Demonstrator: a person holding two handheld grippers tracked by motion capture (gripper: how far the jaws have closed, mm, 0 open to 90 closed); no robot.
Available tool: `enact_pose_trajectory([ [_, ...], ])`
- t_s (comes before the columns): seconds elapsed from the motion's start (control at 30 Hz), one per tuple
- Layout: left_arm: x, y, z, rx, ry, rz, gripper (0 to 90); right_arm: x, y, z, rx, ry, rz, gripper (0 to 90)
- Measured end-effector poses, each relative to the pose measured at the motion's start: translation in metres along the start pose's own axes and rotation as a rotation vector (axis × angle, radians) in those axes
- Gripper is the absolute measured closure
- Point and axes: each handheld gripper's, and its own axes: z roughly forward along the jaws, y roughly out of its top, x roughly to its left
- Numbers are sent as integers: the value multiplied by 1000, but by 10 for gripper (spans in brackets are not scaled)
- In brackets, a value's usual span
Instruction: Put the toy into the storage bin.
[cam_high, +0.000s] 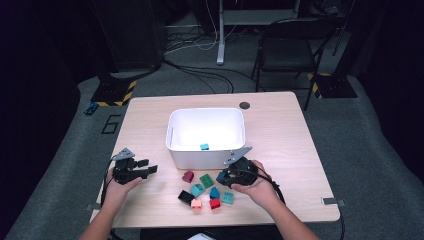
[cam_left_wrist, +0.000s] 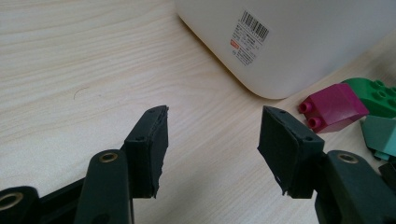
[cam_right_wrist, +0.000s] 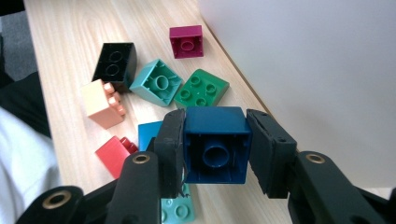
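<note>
Navy block (cam_right_wrist: 215, 144) — in right hand-held gripper (cam_right_wrist: 215, 149)

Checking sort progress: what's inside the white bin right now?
One light-blue brick lies on the floor of the white bin, close to the near wall. That near wall hides the strip of floor right behind it, so anything there can't be seen.

In the middle of the frame the tub (cam_high: 206, 137) sits on the table (cam_high: 280, 130), with one block (cam_high: 204, 147) in it by the near wall. Below it, at lower centre, the loose blocks (cam_high: 206, 192) lie in a cluster. My left claw (cam_high: 150, 170) is left of the cluster, my right claw (cam_high: 222, 178) at its right edge, around a block (cam_right_wrist: 215, 144), just beside the tub's near wall.
</note>
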Motion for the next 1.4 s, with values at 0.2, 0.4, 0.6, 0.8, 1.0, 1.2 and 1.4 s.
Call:
enact_pose_trajectory([
  [0.2, 0, 0, 0, 5, 1, 4, 421, 0, 9, -17, -11, 22, -2, 585],
  [0.4, 0, 0, 0, 0, 1, 2, 421, 0, 21, -34, -15, 32, -23, 585],
  [0.6, 0, 0, 0, -7, 3, 0, 421, -3, 36, -51, -24, 49, -25, 585],
  [0.8, 0, 0, 0, -5, 5, 1, 421, -3, 51, -65, -30, 55, -39, 586],
  [1.0, 0, 0, -1, 5, 0, 2, 421, -5, 64, -75, -35, 60, -42, 586],
  [1.2, 0, 0, 0, -9, 2, 1, 421, -13, 76, -81, -46, 52, -42, 586],
  [1.4, 0, 0, 0, -7, 3, 2, 421, -21, 89, -78, -43, 49, -24, 586],
])
